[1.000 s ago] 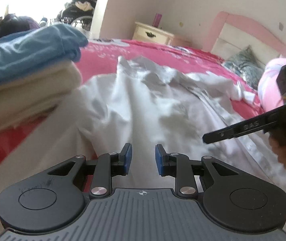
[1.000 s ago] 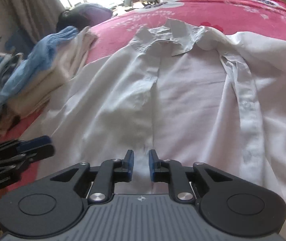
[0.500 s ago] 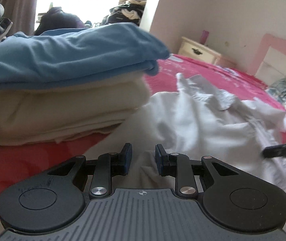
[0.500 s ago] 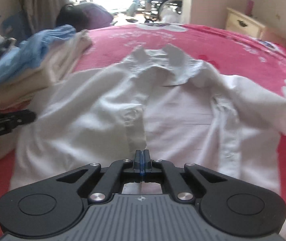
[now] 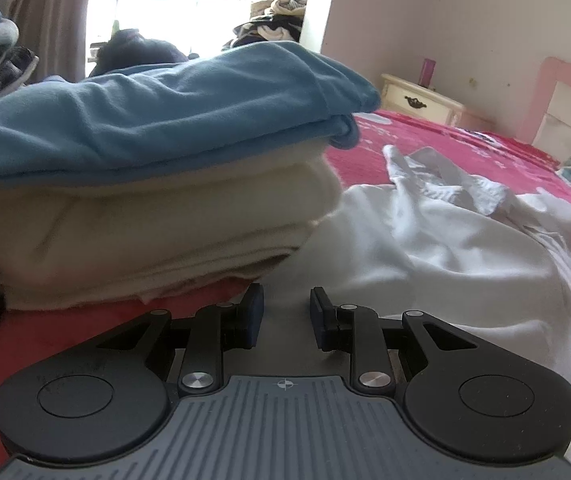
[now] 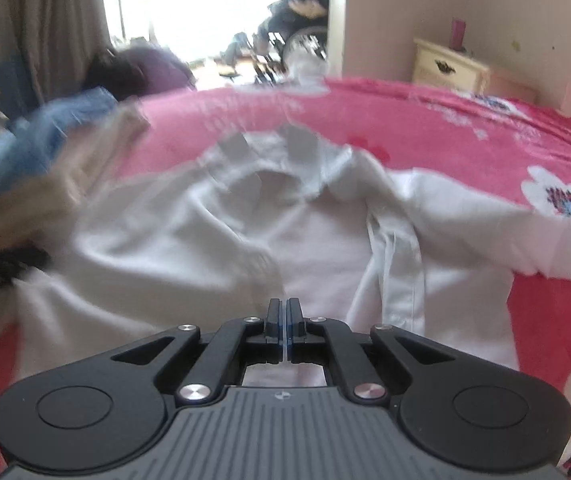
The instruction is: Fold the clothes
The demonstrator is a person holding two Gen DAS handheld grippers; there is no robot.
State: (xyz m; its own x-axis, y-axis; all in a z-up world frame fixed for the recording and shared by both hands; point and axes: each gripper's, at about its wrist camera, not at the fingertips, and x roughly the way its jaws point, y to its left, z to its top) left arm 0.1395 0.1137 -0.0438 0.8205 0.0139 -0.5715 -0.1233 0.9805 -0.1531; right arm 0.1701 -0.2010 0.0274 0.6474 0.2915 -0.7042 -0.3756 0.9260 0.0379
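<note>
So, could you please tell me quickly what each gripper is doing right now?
Left gripper: open, holding nothing.
Right gripper: shut on the white shirt.

The left gripper [image 5: 283, 312] is sitting at the lower middle of its own frame, tilting downward, its two blue-padded fingers [image 5: 254, 314] standing apart with a clear gap and nothing pinched. The right gripper [image 6: 284, 320] is occupying the lower middle of its view, angling downward, jaws pressing together on a thin fold of the white shirt [image 6: 313, 248].
</note>
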